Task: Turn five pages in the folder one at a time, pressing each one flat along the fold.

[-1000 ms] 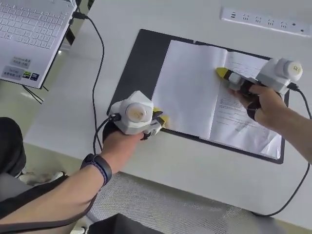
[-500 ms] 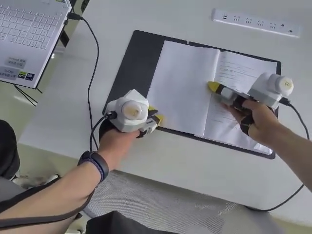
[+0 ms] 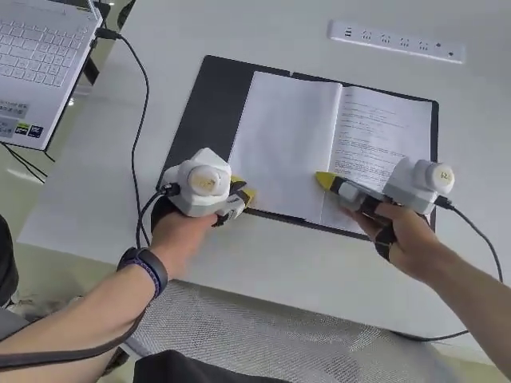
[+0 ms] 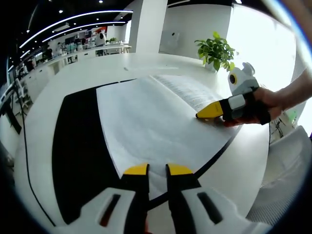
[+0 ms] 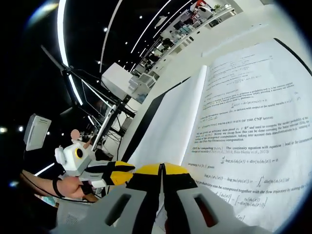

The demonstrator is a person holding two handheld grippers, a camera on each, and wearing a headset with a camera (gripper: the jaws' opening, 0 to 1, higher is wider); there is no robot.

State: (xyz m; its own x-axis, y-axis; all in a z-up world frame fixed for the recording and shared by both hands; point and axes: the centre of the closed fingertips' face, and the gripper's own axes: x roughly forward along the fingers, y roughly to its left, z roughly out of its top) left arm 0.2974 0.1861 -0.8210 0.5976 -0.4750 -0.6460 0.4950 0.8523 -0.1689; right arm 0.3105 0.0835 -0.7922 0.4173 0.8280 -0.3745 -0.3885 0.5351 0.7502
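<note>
1. Your left gripper (image 3: 243, 194) sits at the folder's (image 3: 204, 112) near edge, at the near-left corner of the blank page (image 3: 283, 136). Its jaws are drawn in to a thin slit, with white paper showing through the slit in the left gripper view. I cannot tell whether they touch the sheet.
2. Your right gripper (image 3: 323, 179) has its jaws pressed together with nothing between them. The yellow tips rest on the fold (image 3: 335, 136), close to the folder's near edge, and point across toward the folder's left side.
3. You have the folder lying open and flat on the white table (image 3: 263, 263). Its fold runs from the near edge away from you to the far edge, leaning slightly to the right as it goes.
4. Left of the fold lies the blank page, with bare black cover beyond it. Right of the fold lies the printed page (image 3: 383, 128), its lines of text running across the folder.
</note>
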